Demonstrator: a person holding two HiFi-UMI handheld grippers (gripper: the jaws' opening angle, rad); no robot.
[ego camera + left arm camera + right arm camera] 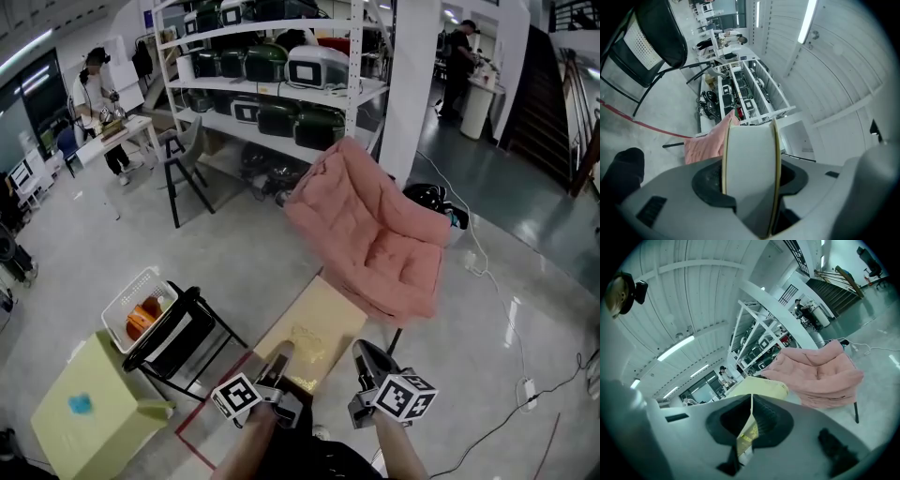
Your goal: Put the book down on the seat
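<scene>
Before pink seat point(375, 234): book point(317, 330) clamped by left tool point(281, 354), right tool point(362, 352).

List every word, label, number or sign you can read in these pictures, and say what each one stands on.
No text here can be read.
Pale yellow book: gold print on the cover, too blurred to read.
Left tool and right tool: black-and-white square markers, patterns only, no letters.
Dark green appliances on the white metal shelf rack: any labels too small to read.
</scene>
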